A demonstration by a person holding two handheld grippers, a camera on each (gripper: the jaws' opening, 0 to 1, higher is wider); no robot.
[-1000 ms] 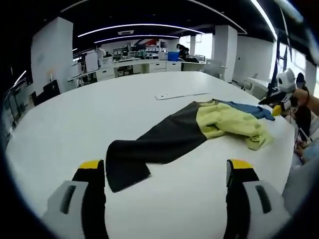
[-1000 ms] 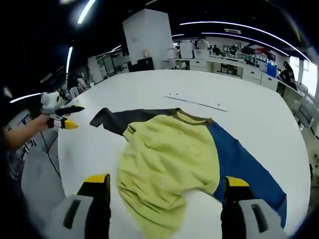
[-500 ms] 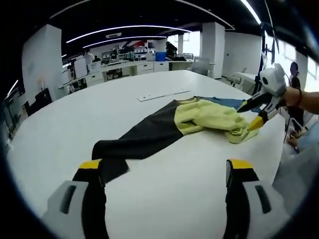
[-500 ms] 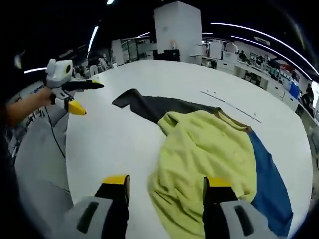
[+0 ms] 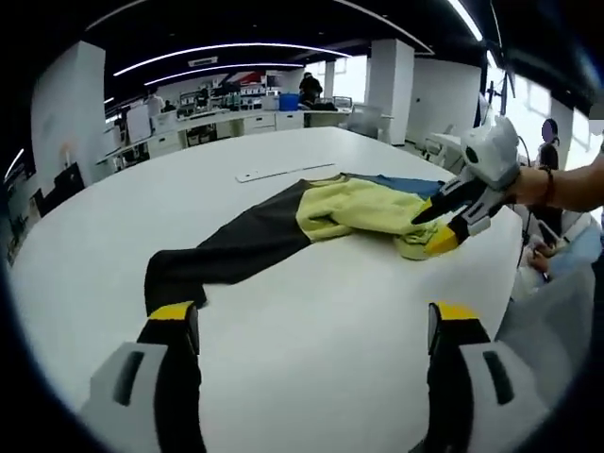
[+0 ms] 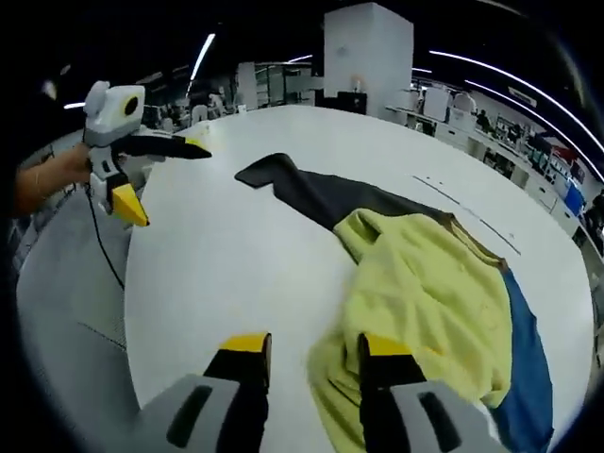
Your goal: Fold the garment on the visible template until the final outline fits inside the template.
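Note:
A three-colour garment lies across the white table (image 5: 311, 377): black sleeve (image 5: 226, 250), crumpled yellow body (image 5: 363, 203), blue sleeve (image 5: 406, 184). My left gripper (image 5: 314, 316) stands open just short of the black cuff, its left jaw tip beside the cuff. In the right gripper view it hangs open at the table's left edge, left gripper (image 6: 162, 175). My right gripper (image 6: 316, 347) has its jaws drawn close, still with a gap, and the yellow hem (image 6: 332, 387) lies in that gap. The left gripper view has the right gripper (image 5: 439, 226) straddling that hem. A thin pale template line (image 5: 283, 173) runs beyond the garment.
The table's curved edge (image 6: 104, 330) runs close on the near side, with floor and a cable below. A person's hand (image 5: 557, 184) holds the right gripper. Desks, chairs and a white pillar (image 6: 368, 52) stand far behind.
My right gripper has come down onto the yellow hem and its jaws have narrowed a lot. The left gripper has kept its jaws wide and has drawn closer to the black cuff.

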